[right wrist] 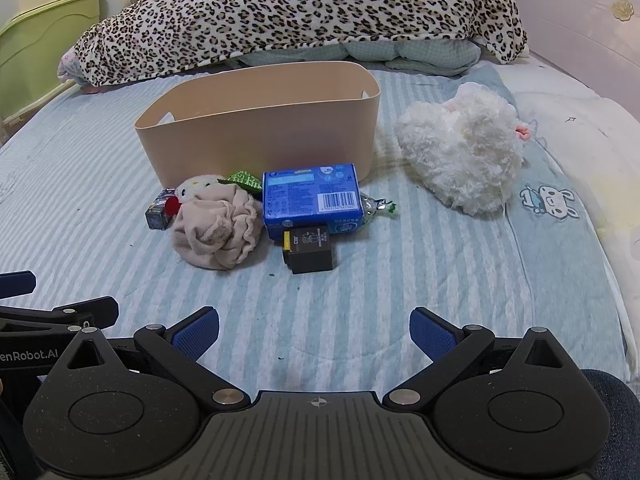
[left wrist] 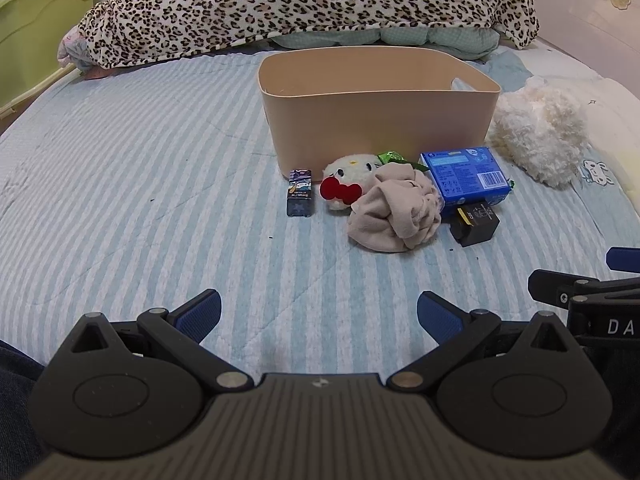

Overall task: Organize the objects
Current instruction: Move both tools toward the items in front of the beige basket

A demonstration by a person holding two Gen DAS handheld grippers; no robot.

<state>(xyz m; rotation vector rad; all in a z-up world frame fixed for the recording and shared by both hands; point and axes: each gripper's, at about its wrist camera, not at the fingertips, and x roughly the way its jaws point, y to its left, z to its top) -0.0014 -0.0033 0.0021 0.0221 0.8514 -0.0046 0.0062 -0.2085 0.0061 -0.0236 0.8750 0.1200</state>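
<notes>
Nearest: my left claw (left wrist: 318,314) and right claw (right wrist: 314,330), both spread wide, gripping nothing, low over the striped bed (left wrist: 140,184).
Cluster beyond, just near of the bin: crumpled beige cloth (right wrist: 216,230); black cube box (right wrist: 308,254) touching the blue carton (right wrist: 312,200); cat plush with red bow (left wrist: 346,184); small dark box (left wrist: 300,194) on the left; green wrapper (right wrist: 244,180).
Beige bin (right wrist: 260,128): upright, contents I cannot tell.
White fluffy plush (right wrist: 460,156): right of the bin.
</notes>
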